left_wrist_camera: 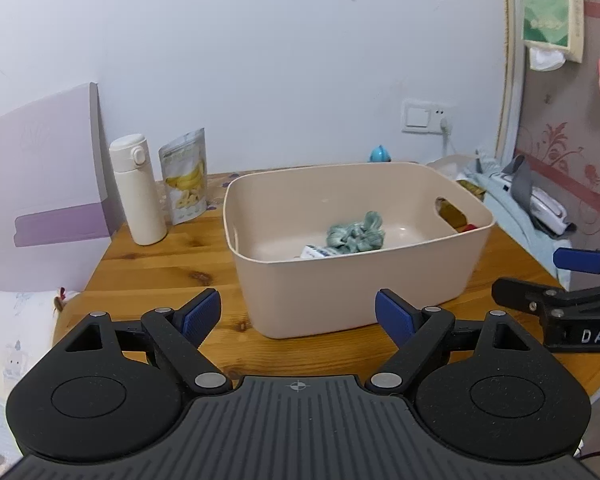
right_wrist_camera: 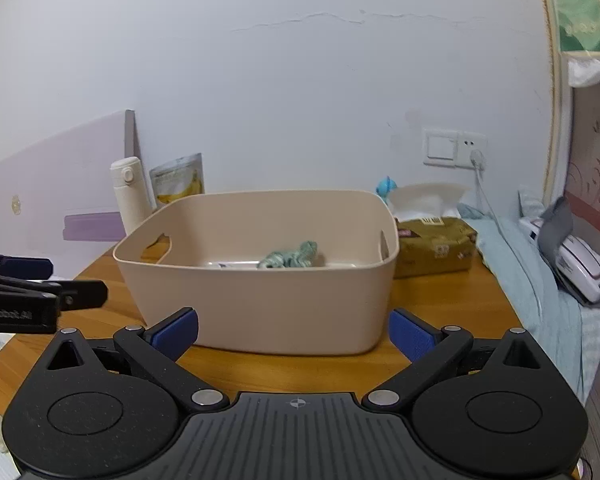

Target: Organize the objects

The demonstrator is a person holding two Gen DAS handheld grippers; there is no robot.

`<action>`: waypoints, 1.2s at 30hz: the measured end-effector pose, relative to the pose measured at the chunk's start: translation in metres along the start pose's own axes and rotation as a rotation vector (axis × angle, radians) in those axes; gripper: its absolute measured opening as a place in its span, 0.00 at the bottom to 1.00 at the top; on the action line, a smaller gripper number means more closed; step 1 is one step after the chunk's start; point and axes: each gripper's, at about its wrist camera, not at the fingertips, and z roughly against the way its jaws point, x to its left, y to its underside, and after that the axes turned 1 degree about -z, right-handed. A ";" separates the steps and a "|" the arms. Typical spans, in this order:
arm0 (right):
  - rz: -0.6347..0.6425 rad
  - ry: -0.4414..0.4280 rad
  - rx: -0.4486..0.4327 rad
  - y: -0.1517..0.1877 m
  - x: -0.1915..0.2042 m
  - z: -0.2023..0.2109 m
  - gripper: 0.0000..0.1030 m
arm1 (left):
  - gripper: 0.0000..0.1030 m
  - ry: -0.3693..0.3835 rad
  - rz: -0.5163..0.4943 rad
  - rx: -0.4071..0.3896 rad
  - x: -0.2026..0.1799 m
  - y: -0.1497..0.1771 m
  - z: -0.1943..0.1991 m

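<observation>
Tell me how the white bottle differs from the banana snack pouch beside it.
The white bottle is a plain, rigid cylinder with a cap; the banana snack pouch is a flat, crinkled silvery bag printed with bananas. The bottle stands straight on its base, while the pouch is propped up, leaning a little. The bottle sits nearer the table's left edge, the pouch nearer the beige bin. Both stand upright on the wooden table by the wall.

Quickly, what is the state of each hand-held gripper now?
Left hand-held gripper: open, holding nothing.
Right hand-held gripper: open, holding nothing.
</observation>
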 end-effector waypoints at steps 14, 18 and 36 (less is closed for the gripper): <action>-0.029 0.046 -0.091 0.018 0.000 0.058 1.00 | 0.83 -0.012 0.052 -0.025 -0.004 0.022 0.047; -0.012 0.042 -0.094 0.024 0.004 0.065 1.00 | 0.83 -0.021 0.072 -0.028 -0.001 0.030 0.059; 0.053 0.077 -0.069 0.052 0.022 0.092 1.00 | 0.83 -0.009 0.094 0.000 -0.002 0.064 0.093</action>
